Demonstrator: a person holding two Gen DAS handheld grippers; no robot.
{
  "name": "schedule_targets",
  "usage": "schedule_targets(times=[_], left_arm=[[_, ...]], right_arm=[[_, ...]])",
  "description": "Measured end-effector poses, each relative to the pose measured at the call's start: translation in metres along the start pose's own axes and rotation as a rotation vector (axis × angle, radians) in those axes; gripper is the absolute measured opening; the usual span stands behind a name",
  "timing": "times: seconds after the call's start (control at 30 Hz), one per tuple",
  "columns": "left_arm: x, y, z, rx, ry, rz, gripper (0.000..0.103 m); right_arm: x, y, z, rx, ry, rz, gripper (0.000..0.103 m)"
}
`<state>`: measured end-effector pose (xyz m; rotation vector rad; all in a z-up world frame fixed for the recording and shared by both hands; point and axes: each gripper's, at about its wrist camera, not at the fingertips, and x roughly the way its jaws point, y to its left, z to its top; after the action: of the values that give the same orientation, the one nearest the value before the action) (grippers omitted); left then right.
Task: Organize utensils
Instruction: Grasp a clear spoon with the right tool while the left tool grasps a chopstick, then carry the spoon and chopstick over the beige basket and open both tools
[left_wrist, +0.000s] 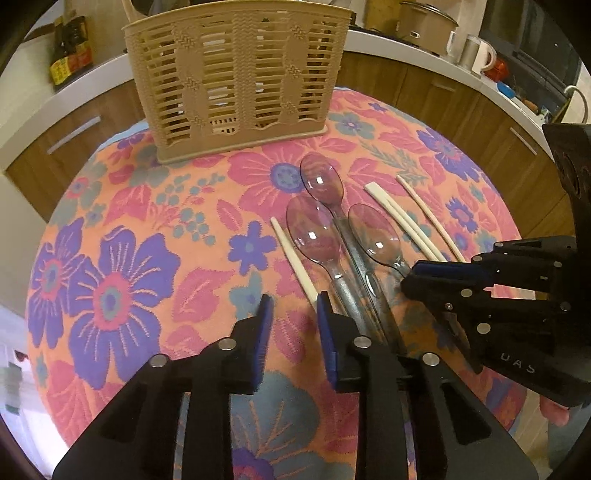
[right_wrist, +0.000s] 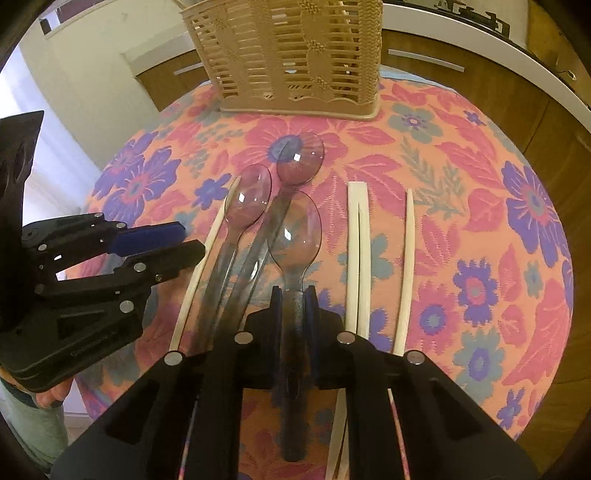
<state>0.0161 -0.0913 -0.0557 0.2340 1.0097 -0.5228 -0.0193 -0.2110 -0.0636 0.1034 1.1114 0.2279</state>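
Three clear plastic spoons lie on the floral tablecloth: a left one (right_wrist: 248, 199), a far one (right_wrist: 300, 158) and a near one (right_wrist: 295, 230). Several white chopsticks (right_wrist: 357, 254) lie beside them. A beige slatted utensil basket (right_wrist: 291, 55) stands at the far edge; it also shows in the left wrist view (left_wrist: 236, 77). My right gripper (right_wrist: 294, 299) is shut on the near spoon's handle; it also shows in the left wrist view (left_wrist: 417, 280). My left gripper (left_wrist: 294, 310) is open and empty, just left of the spoon handles, with one chopstick (left_wrist: 293, 258) by its right finger.
The round table (left_wrist: 110, 295) carries a pink, orange and purple floral cloth. Wooden cabinets and a white counter (left_wrist: 424, 48) curve behind it, with bottles (left_wrist: 70, 51), a pot and mugs on top.
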Motion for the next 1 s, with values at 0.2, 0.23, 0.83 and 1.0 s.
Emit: schedule_targets(times=[0.2, 0.23, 0.83, 1.0], left_arm=[[0.006, -0.011, 0.008, 0.04, 0.043, 0.027, 0.037], [0.007, -0.012, 0.009, 0.051, 0.047, 0.039, 0.037], [-0.001, 0.002, 0.001, 0.021, 0.023, 0.066, 0.004], [-0.017, 0.016, 0.001, -0.033, -0.031, 0.047, 0.004]], right_arm=[[0.004, 0.004, 0.012, -0.03, 0.081, -0.026, 0.01], [0.005, 0.005, 0.014, -0.044, 0.099, -0.035, 0.01], [0.002, -0.011, 0.015, 0.038, 0.128, 0.021, 0.01], [-0.007, -0.017, 0.011, 0.031, 0.098, 0.036, 0.01]])
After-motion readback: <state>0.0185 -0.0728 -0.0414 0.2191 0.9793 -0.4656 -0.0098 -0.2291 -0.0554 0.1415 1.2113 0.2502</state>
